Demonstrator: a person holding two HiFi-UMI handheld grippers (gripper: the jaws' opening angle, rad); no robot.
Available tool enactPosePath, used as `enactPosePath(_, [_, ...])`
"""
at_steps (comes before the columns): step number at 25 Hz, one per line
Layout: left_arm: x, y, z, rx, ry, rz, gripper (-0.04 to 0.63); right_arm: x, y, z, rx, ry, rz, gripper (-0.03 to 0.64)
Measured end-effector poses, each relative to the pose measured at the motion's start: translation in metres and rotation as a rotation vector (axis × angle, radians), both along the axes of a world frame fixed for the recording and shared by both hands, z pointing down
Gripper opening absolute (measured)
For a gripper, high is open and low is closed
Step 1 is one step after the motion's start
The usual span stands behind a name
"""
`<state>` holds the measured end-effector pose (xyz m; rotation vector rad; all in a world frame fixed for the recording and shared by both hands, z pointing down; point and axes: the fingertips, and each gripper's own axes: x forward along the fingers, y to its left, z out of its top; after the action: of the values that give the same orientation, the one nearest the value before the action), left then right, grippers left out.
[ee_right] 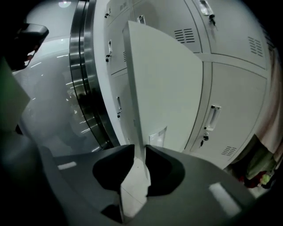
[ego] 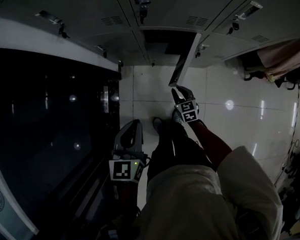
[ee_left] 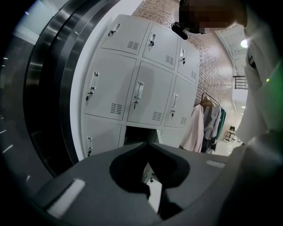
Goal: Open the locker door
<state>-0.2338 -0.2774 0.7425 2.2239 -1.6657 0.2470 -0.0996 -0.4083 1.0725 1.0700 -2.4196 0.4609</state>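
Observation:
A grey locker bank runs along the top of the head view. One low locker door stands swung out, with the dark compartment open behind it. My right gripper is shut on that door's free edge. In the right gripper view the door rises as a pale panel, its thin edge pinched between the jaws of the right gripper. My left gripper hangs back over the floor, away from the lockers. In its own view the left gripper is shut on nothing, facing the open compartment.
A dark curved glass wall with metal bands fills the left side. Garments hang on a rack to the right of the lockers, seen too as hanging coats. The person's legs and shoes stand on the glossy tile floor.

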Motion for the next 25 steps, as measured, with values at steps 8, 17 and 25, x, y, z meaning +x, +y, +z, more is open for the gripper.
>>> enactPosePath(8, [-0.003, -0.014, -0.098, 0.125, -0.013, 0.033, 0.064, 0.039, 0.016, -0.155, 0.123, -0.144, 0.068, 0.072])
enactPosePath(17, [-0.005, -0.013, -0.244, 0.353, -0.039, 0.017, 0.064, 0.065, 0.055, -0.509, 0.474, -0.259, 0.165, 0.002])
enactPosePath(25, [0.01, 0.009, -0.32, 0.399, -0.05, 0.048, 0.064, 0.065, 0.115, -0.685, 0.544, -0.383, 0.131, 0.0])
